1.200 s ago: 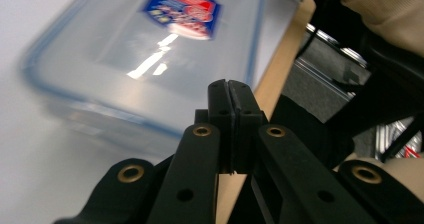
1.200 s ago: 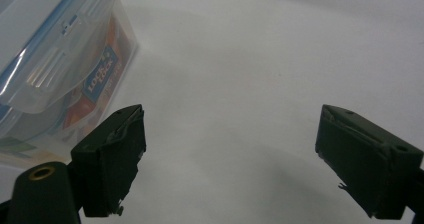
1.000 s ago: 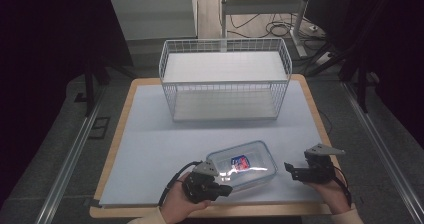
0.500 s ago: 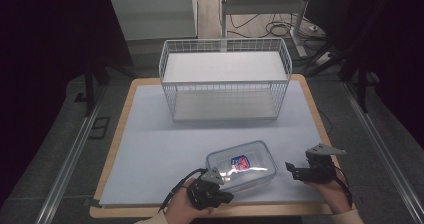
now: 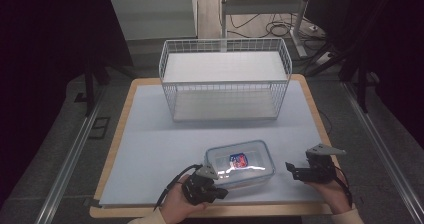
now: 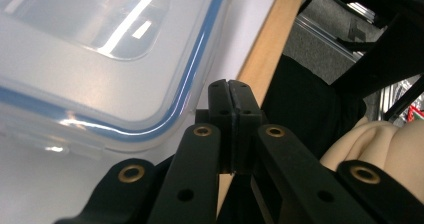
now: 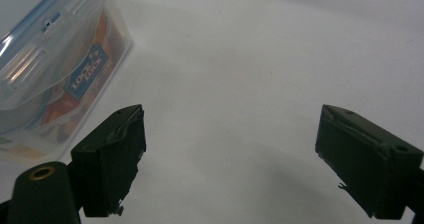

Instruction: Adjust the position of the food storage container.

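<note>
Probably preparing to unlatch or lift plastic box (image 5: 240, 162): left gripper (image 6: 231, 91) resting fully closed, empty, beside its near corner; right gripper (image 7: 230, 149) waiting wide open, empty, needing to approach.

The one readable text is "LOCK" with a second, partly legible line beneath it, white letters on a blue label (image 7: 87, 75) on the side wall of the clear plastic container (image 7: 47, 59), which stands near the tabletop's front edge. The red-and-blue sticker (image 5: 239, 160) seen through the lid is too small to read.
</note>
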